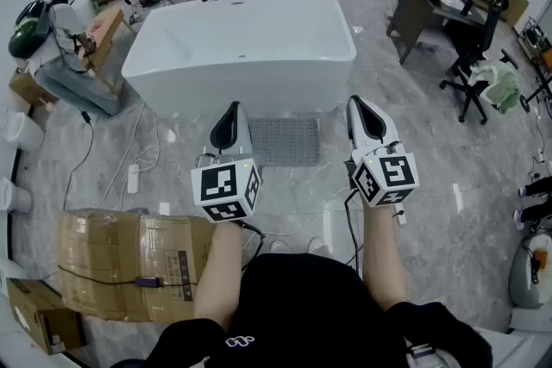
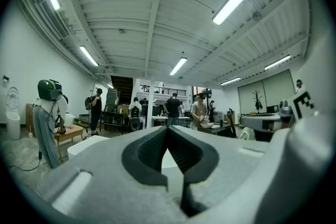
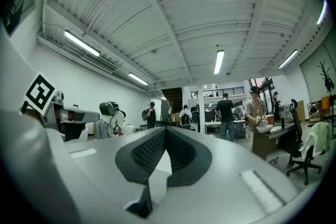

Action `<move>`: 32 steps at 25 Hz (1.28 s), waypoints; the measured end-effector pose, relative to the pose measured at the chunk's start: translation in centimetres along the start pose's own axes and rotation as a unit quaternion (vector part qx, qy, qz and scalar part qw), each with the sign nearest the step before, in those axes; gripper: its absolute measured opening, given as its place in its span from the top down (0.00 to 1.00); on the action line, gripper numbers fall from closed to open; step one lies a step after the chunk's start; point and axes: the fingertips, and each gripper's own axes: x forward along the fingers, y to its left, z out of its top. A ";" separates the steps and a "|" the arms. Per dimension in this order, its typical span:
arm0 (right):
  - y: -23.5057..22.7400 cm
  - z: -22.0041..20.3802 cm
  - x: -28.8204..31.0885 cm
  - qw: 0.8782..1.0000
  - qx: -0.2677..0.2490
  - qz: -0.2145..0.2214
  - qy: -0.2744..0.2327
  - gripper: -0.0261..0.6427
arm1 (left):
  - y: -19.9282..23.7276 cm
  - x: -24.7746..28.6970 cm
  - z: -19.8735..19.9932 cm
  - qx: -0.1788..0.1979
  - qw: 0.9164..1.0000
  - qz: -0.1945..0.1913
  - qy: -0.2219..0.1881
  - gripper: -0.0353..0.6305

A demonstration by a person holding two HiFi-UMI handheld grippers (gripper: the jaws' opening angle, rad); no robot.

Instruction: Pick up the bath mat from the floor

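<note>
Two forearms (image 1: 217,271) outstretched, left gripper (image 1: 228,118) and right gripper (image 1: 364,111) level, closed, empty

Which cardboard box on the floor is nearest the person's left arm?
The big wide box, bound with a dark strap, lies right beside the left arm. The smaller box sits farther out, in the picture's bottom-left corner.

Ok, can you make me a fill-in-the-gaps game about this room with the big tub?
1. The grey bath mat lies right in front of the white ____.
2. The left gripper and the right gripper both have their jaws ____, with nothing in them.
3. The cardboard boxes sit on the person's ____ side.

Missing words: bathtub; shut; left.
</note>
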 end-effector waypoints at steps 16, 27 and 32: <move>1.6 -2.5 0.5 0.999 0.032 -0.016 0.010 0.95 | 3.4 -0.5 -2.5 -0.015 1.000 0.001 0.022 0.94; 1.1 -3.2 0.9 0.999 0.045 0.019 0.023 0.95 | 2.2 -0.6 -4.2 -0.022 0.999 0.021 0.044 0.94; -0.7 -3.0 0.8 0.998 0.049 0.031 0.023 0.95 | 1.0 0.0 -3.6 -0.015 0.998 0.033 0.044 0.94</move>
